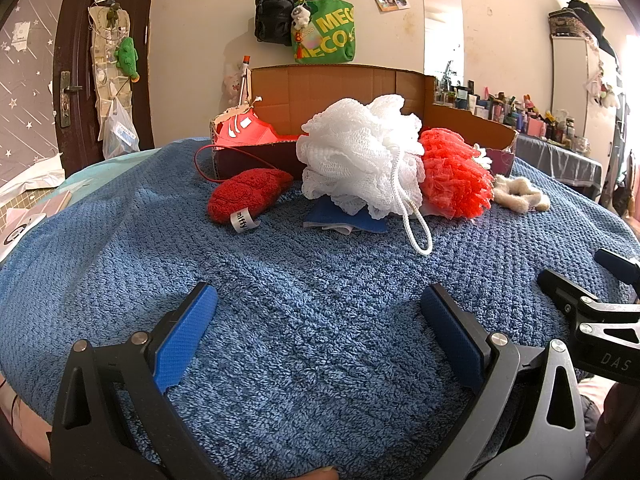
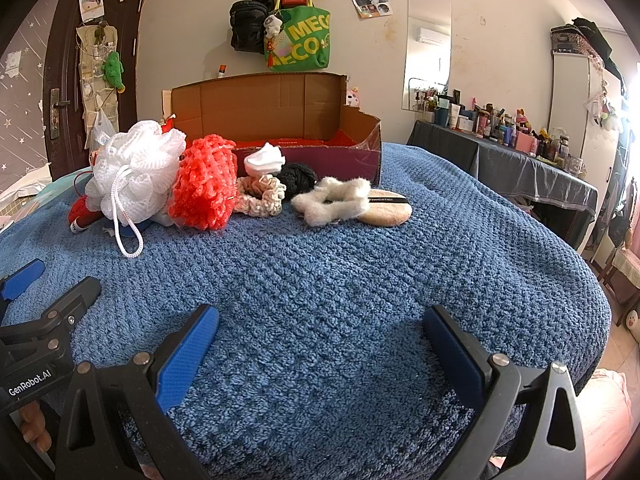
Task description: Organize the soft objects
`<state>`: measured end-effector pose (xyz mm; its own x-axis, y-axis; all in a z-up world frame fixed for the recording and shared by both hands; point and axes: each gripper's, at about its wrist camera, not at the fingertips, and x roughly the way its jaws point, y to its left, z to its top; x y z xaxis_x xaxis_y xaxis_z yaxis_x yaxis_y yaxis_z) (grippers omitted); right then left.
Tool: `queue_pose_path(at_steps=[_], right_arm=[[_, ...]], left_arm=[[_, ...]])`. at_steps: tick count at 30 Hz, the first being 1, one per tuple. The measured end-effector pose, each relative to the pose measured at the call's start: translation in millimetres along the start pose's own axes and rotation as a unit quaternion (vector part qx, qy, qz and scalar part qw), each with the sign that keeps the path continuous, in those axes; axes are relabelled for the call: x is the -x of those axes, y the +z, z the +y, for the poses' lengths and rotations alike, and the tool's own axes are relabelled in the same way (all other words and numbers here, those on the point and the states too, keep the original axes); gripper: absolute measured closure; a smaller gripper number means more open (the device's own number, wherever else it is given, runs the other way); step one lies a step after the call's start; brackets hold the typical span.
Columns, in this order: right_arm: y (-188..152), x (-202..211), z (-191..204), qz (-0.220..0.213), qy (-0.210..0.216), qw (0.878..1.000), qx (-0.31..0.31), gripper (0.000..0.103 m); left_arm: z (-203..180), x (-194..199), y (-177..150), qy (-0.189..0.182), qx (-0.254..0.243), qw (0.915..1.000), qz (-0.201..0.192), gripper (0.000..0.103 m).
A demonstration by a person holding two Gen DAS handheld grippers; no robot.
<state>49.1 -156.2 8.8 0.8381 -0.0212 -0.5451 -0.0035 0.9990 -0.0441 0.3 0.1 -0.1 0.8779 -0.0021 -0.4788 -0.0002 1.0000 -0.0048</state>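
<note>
**Soft things waiting by the box**

Both the left hand-held gripper (image 1: 318,330) and the right hand-held gripper (image 2: 320,350) are spread wide, holding nothing. The white bath puff (image 1: 358,148) lies against the cardboard box (image 2: 272,120) (red puff (image 2: 204,182) beside it). Pinch deep into the mesh, not the cord.

Warm indoor light, right-edge glare, fisheye-bent edges.

A green tote bag (image 2: 301,40) (beside a black backpack (image 2: 248,26)) hangs above the mirror (image 2: 427,48)
</note>
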Motion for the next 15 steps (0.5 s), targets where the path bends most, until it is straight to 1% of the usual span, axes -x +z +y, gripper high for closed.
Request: queue_pose_path(at_steps=[6,9,10,11,15], right_arm=[[-2,-1,3,0.006,0.003,1.000,-0.003,0.000],[10,1,0,0.002,0.012,1.000,-0.006,0.000],[15,4,-2,0.000,0.014,1.000,-0.006,0.000],[13,2,-1,-0.002,0.013,1.000,-0.005,0.000],[27,6,2,-0.018,0.007,1.000,0.004,0.000]], left_arm=[[-3,0,2,0.001,-0.003,1.0000,0.002,0.000],[-5,1,6,-0.004,-0.007,1.0000,-0.002,0.000],[-5,2,12,-0.004,-0.007,1.0000,-0.004,0.000],[-5,2,14,-0.005,-0.006,1.0000,-0.005,0.000],[1,2,23,-0.009,-0.001,0.9999,-0.008,0.000]])
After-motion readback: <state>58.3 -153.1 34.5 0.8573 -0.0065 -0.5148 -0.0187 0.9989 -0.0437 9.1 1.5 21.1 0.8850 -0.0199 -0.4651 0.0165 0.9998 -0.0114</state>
